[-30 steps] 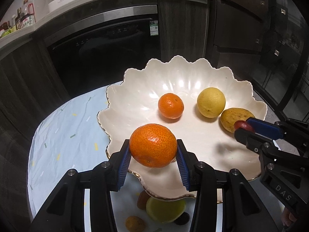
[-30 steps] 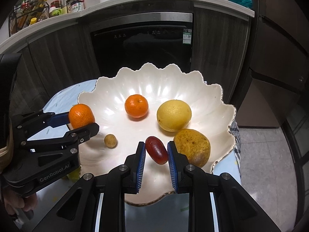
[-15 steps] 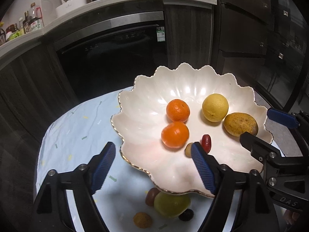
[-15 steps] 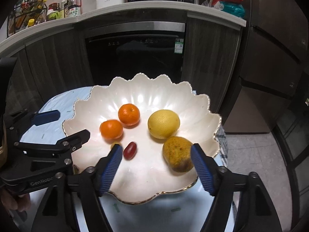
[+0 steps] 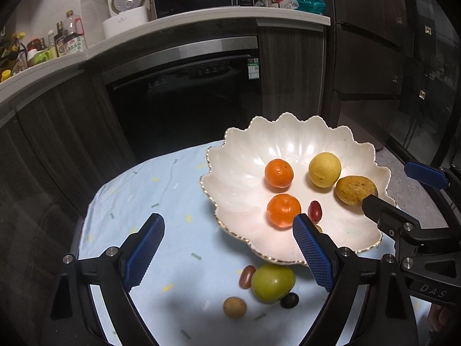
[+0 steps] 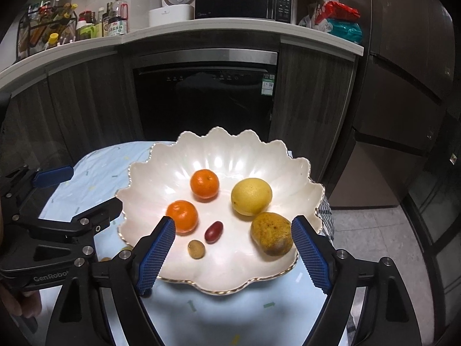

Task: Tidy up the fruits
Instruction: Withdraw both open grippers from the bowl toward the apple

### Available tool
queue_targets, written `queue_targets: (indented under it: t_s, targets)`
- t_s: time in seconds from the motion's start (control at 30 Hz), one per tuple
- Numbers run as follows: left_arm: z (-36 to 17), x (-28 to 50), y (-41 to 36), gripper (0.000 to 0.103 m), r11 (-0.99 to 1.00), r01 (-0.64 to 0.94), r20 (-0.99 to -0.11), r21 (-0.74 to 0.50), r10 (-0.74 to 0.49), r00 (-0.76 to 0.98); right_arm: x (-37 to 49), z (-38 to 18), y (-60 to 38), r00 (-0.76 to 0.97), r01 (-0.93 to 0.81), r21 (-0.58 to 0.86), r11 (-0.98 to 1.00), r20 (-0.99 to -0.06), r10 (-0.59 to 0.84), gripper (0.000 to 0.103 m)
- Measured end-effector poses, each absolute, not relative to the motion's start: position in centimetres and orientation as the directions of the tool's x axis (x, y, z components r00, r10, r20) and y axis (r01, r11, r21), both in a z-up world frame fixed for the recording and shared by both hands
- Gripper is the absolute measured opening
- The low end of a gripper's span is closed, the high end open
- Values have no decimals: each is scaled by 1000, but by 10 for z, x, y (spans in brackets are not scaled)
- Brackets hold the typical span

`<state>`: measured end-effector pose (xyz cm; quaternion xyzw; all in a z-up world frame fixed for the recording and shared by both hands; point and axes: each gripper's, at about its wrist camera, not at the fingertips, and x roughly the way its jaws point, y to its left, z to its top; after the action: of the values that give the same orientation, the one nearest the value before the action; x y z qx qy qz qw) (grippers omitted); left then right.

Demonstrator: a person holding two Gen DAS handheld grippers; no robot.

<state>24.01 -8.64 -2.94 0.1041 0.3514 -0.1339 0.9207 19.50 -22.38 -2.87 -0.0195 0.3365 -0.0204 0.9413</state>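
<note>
A white scalloped bowl (image 5: 239,178) (image 6: 161,170) on the table holds two oranges (image 5: 283,210) (image 6: 182,215), a lemon (image 5: 324,169) (image 6: 251,196), a brownish-yellow fruit (image 5: 356,190) (image 6: 272,233), a red date (image 5: 315,210) (image 6: 213,231) and a small tan fruit (image 6: 196,248). On the cloth in front of the bowl lie a green fruit (image 5: 272,282), a red date (image 5: 247,276), a tan fruit (image 5: 234,307) and a dark one (image 5: 289,300). My left gripper (image 5: 227,253) is open and empty, left of the bowl. My right gripper (image 6: 232,250) is open and empty over the bowl's near rim.
The round table has a light blue cloth (image 5: 149,201). Behind it stand dark cabinets and a built-in dishwasher (image 6: 204,98). A counter (image 6: 201,31) above carries a microwave, a rice cooker and bottles. A tall fridge (image 6: 409,86) stands at the right.
Both grippers opened and drew back from the bowl. The left let go of an orange and the right let go of a red date; both fruits now lie in the bowl.
</note>
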Motion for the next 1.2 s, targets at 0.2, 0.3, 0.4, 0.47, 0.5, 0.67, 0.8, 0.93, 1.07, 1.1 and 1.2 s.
queue_targets:
  t_s: [0.2,0.3,0.4,0.47,0.5,0.67,0.8,0.93,1.07,1.1,1.2]
  targets:
    - [-21,225,-73,92,947,305,-661,101,-165,732,184,-21,-214,785,20,-53,998,-618,-48,83]
    - [-19,218,-68,92,948,301,-657,108,-159,737,178,-17,-208,789,14,-57,998,-612,-46,84]
    - [-18,211,-62,92,947,300,-654,114,-155,741,174,-17,-204,791,11,-60,998,-611,-45,83]
    - [-18,207,-58,92,947,301,-653,116,-155,741,171,-18,-201,789,7,-60,998,-613,-43,84]
    - [-19,205,-56,92,947,300,-653,119,-153,741,170,-18,-200,789,6,-61,998,-613,-42,84]
    - [-24,196,-48,92,944,302,-655,132,-146,741,164,-25,-191,782,-10,-63,998,-623,-32,83]
    - [-29,191,-41,92,942,306,-660,137,-143,737,161,-30,-184,775,-25,-66,997,-631,-22,83]
    - [-36,189,-36,91,942,308,-671,133,-143,728,159,-36,-177,768,-42,-74,996,-641,-15,83]
    - [-43,187,-33,91,939,317,-680,131,-148,718,158,-42,-171,760,-56,-76,995,-650,-7,83]
    - [-44,187,-32,91,938,320,-681,129,-151,716,158,-43,-170,759,-58,-75,995,-652,-5,83]
    - [-49,186,-29,91,937,326,-685,130,-153,712,157,-47,-168,752,-63,-74,995,-659,-2,83]
